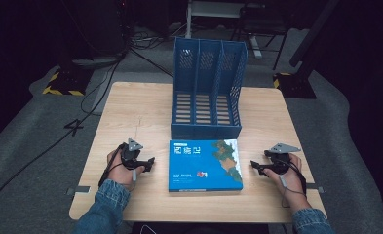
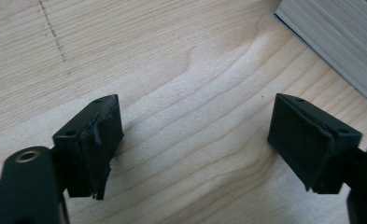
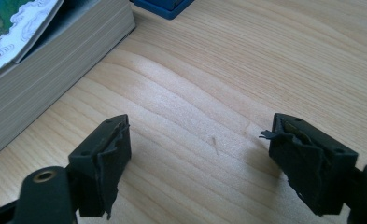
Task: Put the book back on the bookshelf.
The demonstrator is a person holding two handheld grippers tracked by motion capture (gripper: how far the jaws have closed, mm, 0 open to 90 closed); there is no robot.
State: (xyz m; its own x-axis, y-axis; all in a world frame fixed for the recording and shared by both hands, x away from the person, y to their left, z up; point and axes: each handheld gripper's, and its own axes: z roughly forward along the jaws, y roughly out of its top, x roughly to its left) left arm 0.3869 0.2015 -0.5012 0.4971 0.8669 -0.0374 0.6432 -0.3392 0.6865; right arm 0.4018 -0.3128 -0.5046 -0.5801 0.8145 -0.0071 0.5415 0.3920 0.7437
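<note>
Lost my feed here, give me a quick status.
Left gripper open, right gripper open, both empty. Book flat between them, untouched. File rack behind book, slots empty.

Room dim; light falls mainly on a pale wood-grain tabletop [image 1: 130,112]. Grey carpet floor [image 1: 28,141] all around it. Black cables [image 1: 89,92] trail across the floor at left. Yellow-black hazard-striped bases [image 1: 57,87] sit at both far sides. Dark stands and a chair base [image 1: 257,39] lie beyond, barely legible.
</note>
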